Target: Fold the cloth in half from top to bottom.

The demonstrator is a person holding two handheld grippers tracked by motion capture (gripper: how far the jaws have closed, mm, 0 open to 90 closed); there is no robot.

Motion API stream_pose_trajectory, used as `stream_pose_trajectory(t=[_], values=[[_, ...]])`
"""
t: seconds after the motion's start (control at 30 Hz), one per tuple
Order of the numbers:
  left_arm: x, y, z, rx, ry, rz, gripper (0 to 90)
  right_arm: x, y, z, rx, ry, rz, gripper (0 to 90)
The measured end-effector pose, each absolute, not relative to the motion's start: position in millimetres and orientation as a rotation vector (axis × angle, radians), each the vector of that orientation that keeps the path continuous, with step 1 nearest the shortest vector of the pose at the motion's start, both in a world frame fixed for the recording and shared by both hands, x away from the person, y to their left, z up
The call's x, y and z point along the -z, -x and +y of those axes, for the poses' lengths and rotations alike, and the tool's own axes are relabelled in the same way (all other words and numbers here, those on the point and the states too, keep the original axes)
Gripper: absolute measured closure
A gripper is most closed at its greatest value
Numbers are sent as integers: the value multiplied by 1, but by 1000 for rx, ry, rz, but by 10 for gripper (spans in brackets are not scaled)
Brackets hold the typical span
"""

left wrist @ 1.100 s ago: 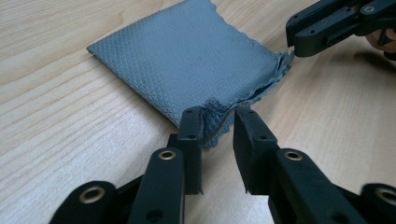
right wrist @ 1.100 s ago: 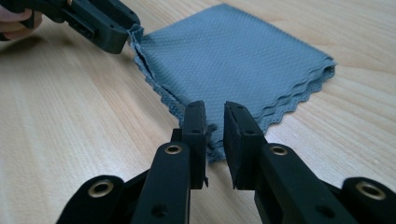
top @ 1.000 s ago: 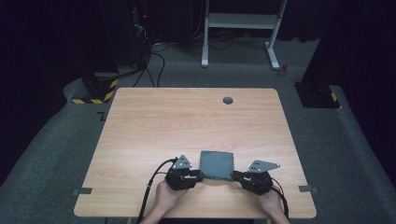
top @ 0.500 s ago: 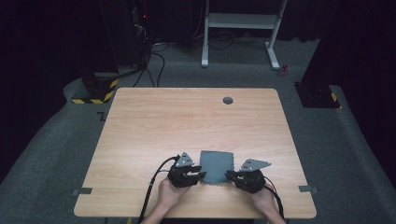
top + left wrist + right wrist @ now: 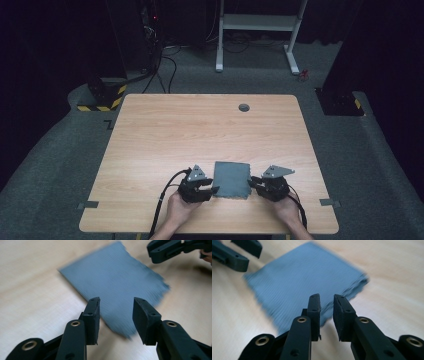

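Note:
A folded grey-blue cloth [image 5: 232, 179] lies flat on the wooden table [image 5: 200, 135] near its front edge. My left gripper [image 5: 213, 190] sits at the cloth's near left corner. Its jaws have just been opening and stand well apart, with nothing pinched. In the left gripper view the cloth [image 5: 112, 277] lies ahead of and below the left gripper [image 5: 116, 305]. My right gripper [image 5: 251, 183] is at the cloth's right edge. Its jaws have just been opening too, leaving a narrow bare gap. The cloth [image 5: 304, 277] lies just beyond the right gripper [image 5: 327, 302].
A round cable hole [image 5: 244, 107] is set in the table's far side. A black cable [image 5: 164, 200] trails from the left gripper over the front edge. A white desk frame [image 5: 260, 22] and a yellow-black striped base [image 5: 102, 97] stand on the floor beyond the table.
The right gripper has edged slightly left toward the cloth. The left gripper and the cloth have stayed where they were.

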State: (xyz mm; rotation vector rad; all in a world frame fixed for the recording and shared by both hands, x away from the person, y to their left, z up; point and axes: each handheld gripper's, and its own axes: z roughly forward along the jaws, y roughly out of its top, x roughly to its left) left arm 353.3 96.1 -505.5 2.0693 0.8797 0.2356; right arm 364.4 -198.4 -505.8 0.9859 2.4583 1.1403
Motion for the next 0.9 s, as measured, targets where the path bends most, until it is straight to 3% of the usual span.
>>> stream_pose_trajectory(t=[0.4,0.53,0.67,0.9], values=[[510,-412,87,-254,-2027,1087,567,508,-407,-182,-1083,-1137,2366,677],[512,-416,82,-267,-2052,1088,589,511,-411,-180,-1053,-1125,2382,748],[511,-415,77,-285,-2083,1057,668,513,-414,-178,-1026,-1100,2407,883],[514,-419,68,-342,-2145,1027,816,512,-419,-175,-999,-1079,2409,897]])
